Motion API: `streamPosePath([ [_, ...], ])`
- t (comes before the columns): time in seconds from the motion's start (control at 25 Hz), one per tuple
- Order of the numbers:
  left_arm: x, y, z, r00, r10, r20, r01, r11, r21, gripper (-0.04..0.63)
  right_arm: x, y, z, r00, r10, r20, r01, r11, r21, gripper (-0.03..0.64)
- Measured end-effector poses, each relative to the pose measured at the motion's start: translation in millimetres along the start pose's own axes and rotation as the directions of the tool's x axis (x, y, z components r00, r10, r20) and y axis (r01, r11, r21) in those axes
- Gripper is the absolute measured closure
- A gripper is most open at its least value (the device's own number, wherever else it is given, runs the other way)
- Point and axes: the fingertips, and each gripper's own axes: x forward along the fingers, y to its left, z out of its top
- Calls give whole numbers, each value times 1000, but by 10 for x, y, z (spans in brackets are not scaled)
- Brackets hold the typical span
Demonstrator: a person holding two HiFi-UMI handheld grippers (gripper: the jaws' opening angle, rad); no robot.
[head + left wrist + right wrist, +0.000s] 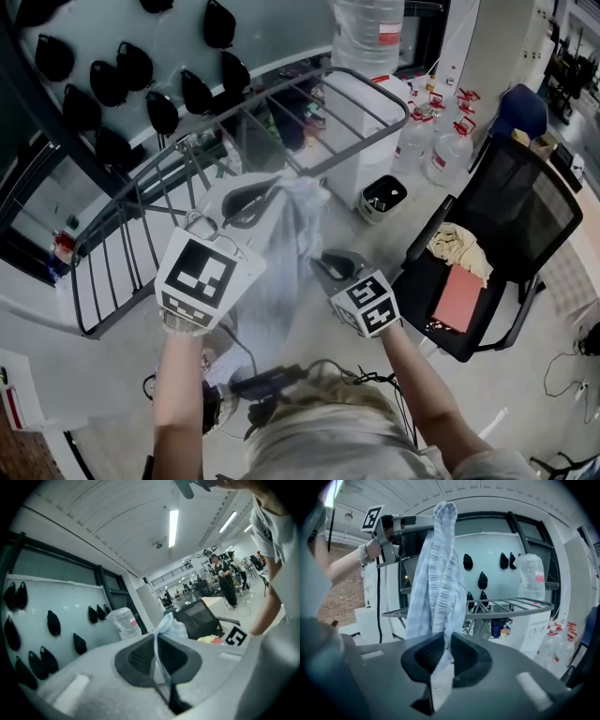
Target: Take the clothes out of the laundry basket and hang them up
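Note:
A light blue striped garment (281, 272) hangs in a long bunch in front of the grey drying rack (375, 94). My left gripper (267, 192) is raised and shut on the garment's top end; in the left gripper view the cloth (171, 625) is pinched thin between the pads of that gripper (157, 644). My right gripper (326, 265) is lower, at the garment's right edge. In the right gripper view the garment (440, 573) drops from the left gripper (389, 527) and runs through the gap of the right gripper (444, 653), whose pads stand slightly apart around it.
A black office chair (506, 197) with a yellow cloth and a red item on its seat stands to the right. Water bottles (441, 141) and a small white bin (382, 199) sit beyond the rack. Several black pouches (112, 84) hang on the wall.

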Motion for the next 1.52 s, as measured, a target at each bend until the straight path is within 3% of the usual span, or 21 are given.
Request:
streamPosePath([
  [0.04, -20, 53, -14, 1000, 14, -7, -14, 1000, -2, 588, -20, -48, 18, 1000, -14, -1, 14, 1000, -12, 592],
  [0.32, -223, 477, -355, 986, 147, -80, -151, 988, -36, 588, -334, -652, 276, 990, -134, 41, 133, 991, 16, 597],
  [0.76, -112, 952, -1046, 963, 213, -167, -232, 966, -109, 586, -380, -1511, 1196, 955, -267, 130, 285, 947, -151, 597],
  [1.24, 518, 2382, -1567, 944, 275, -180, -297, 949, -108, 586, 811, -2352, 2293, 944, -291, 154, 325, 895, -304, 597],
  [1.52, 927, 3144, -2206, 919, 287, -272, -336, 929, -156, 586, 1817, -2828, 2508, 959, -267, 93, 283, 908, -308, 597],
])
